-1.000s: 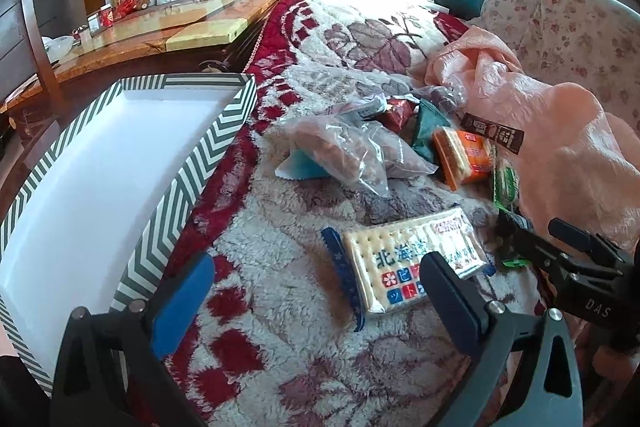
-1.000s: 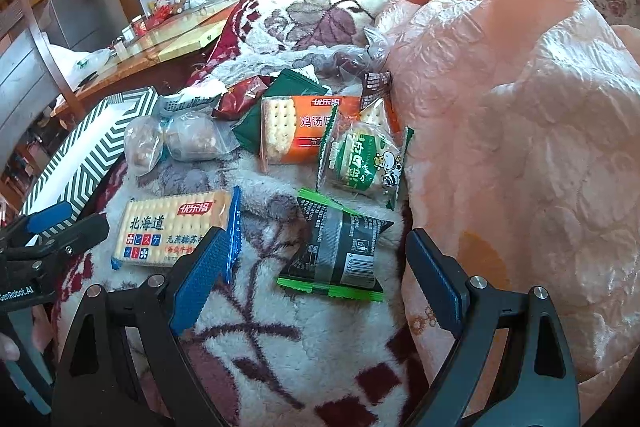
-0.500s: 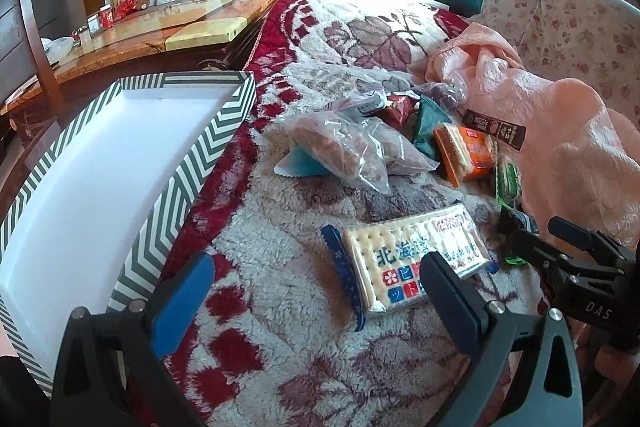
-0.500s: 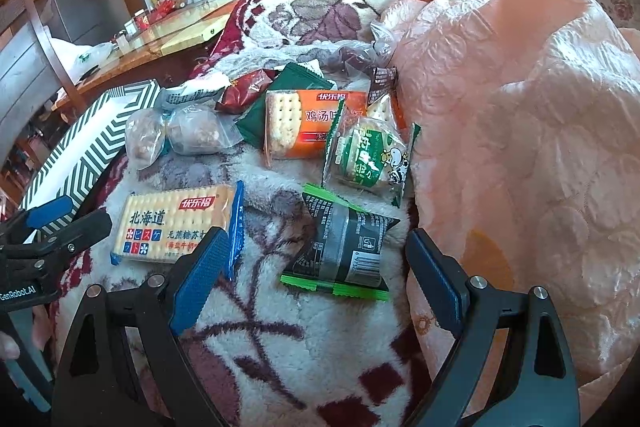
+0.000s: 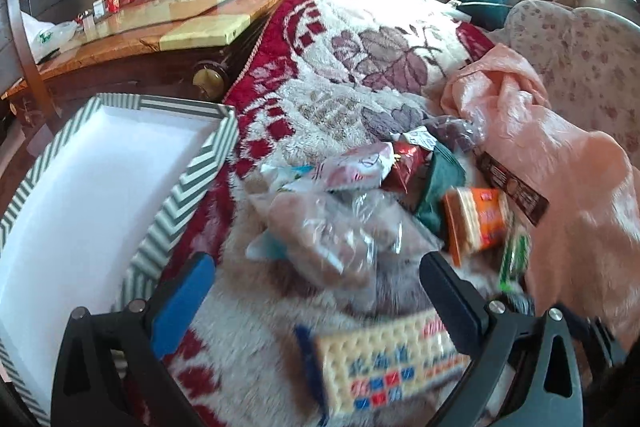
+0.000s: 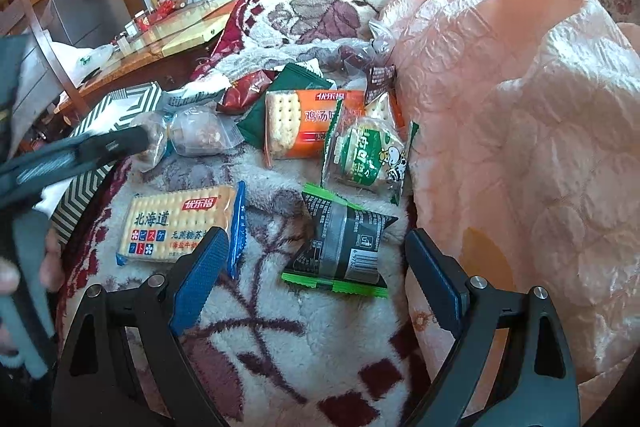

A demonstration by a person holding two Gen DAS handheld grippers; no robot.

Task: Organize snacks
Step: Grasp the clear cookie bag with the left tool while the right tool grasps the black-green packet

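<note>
Snacks lie scattered on the blanket, the cracker pack beneath the left gripper, whose jaws are spread wide and empty. The right gripper, also released, hovers low over the dark packet.

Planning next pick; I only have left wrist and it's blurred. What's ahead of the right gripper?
Observer: A black packet with green edges lies flat on the blanket, just ahead of the right gripper, in line with its gap, untouched.
Operator: Jaws?
Observer: Wide open, holding nothing.
Operator: Green thing by the orange crackers?
Observer: A green-and-white packet with a cartoon cow, overlapping the orange cracker pack and right against the pink quilt.
</note>
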